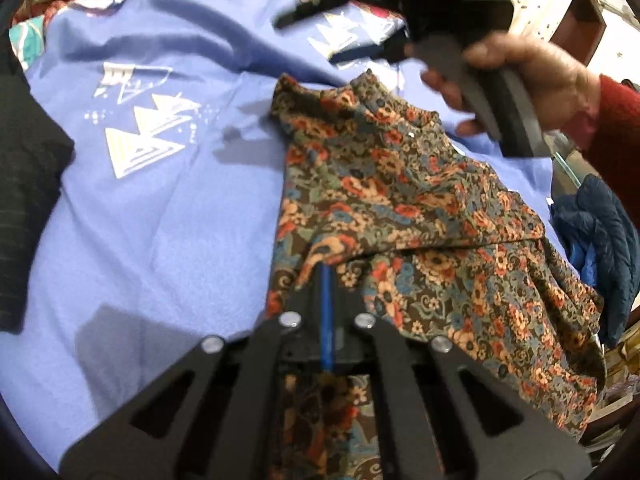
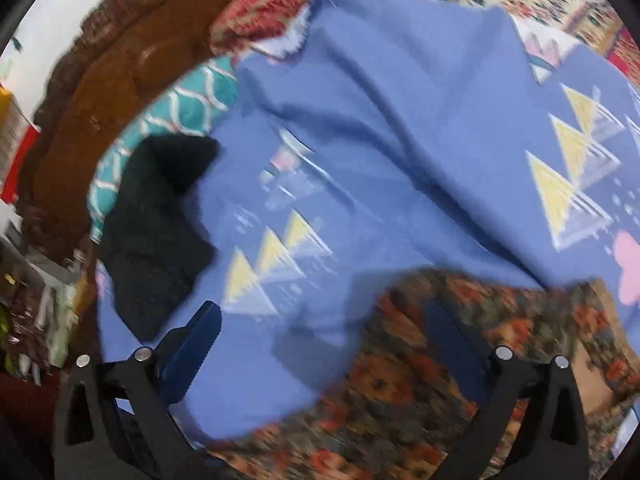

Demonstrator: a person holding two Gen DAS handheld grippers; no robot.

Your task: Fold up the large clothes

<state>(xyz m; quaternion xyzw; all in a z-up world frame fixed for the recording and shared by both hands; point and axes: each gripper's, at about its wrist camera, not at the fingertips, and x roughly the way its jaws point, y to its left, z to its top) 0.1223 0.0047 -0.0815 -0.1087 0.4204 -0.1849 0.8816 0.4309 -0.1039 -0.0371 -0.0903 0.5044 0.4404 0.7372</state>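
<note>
A brown floral garment (image 1: 420, 216) lies on a blue bedsheet (image 1: 160, 208) with triangle prints. My left gripper (image 1: 327, 280) is shut on the near edge of the floral garment, whose cloth drapes over and under its fingers. My right gripper (image 2: 320, 344) is open above the sheet, its left blue finger (image 2: 192, 352) over the blue sheet (image 2: 400, 140) and its right finger over the blurred floral garment (image 2: 420, 392). In the left wrist view the right gripper (image 1: 408, 46) is held by a hand beyond the garment's far end.
A black garment (image 2: 156, 232) lies at the left on the sheet, also in the left wrist view (image 1: 24, 200). A teal patterned pillow (image 2: 176, 116) and a carved wooden headboard (image 2: 100, 92) stand behind. A dark blue quilted jacket (image 1: 600, 240) hangs at the right edge.
</note>
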